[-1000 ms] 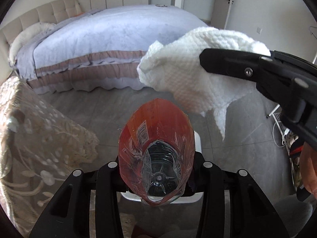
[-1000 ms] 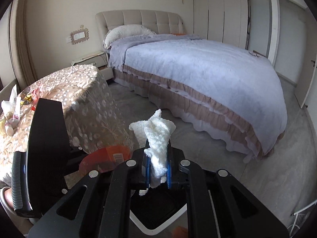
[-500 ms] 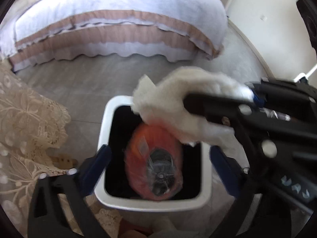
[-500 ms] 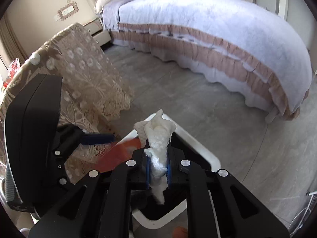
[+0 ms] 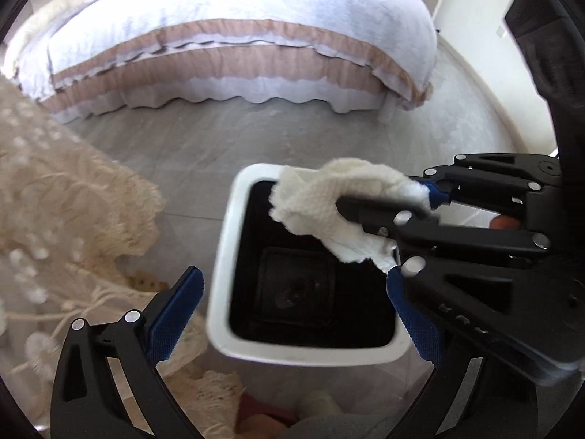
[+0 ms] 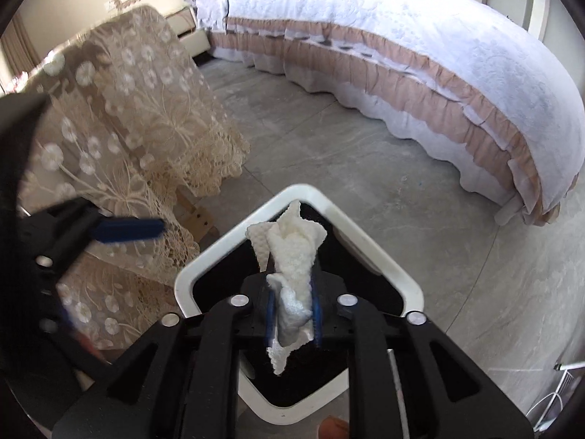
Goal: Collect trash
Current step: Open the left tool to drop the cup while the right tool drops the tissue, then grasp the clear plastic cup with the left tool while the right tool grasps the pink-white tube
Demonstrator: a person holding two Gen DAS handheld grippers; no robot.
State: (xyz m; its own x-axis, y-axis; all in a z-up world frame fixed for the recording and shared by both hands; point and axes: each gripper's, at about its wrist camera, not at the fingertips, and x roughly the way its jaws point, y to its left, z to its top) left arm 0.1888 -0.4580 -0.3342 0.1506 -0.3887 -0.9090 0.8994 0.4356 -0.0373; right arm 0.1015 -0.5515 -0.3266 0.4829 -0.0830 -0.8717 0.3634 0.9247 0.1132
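Note:
A white-rimmed trash bin [image 5: 223,256] with a black liner stands on the floor right below both grippers; it also shows in the right wrist view [image 6: 204,256]. My left gripper [image 5: 292,318] is open and empty above the bin's mouth. My right gripper [image 6: 292,314] is shut on a crumpled white paper towel [image 6: 292,256] and holds it over the bin; the towel also shows in the left wrist view [image 5: 329,205]. A dark object lies at the bin's bottom [image 5: 296,289], blurred.
A table draped in cream lace cloth [image 6: 109,139] stands close to the bin's left side. A large bed with a white and pink-frilled cover [image 6: 402,47] fills the far side. Grey tile floor [image 6: 347,168] lies between.
My left gripper opened and the red-wrapped bottle it held has dropped into the bin. Both grippers tilted down over the bin. The right gripper still holds the towel.

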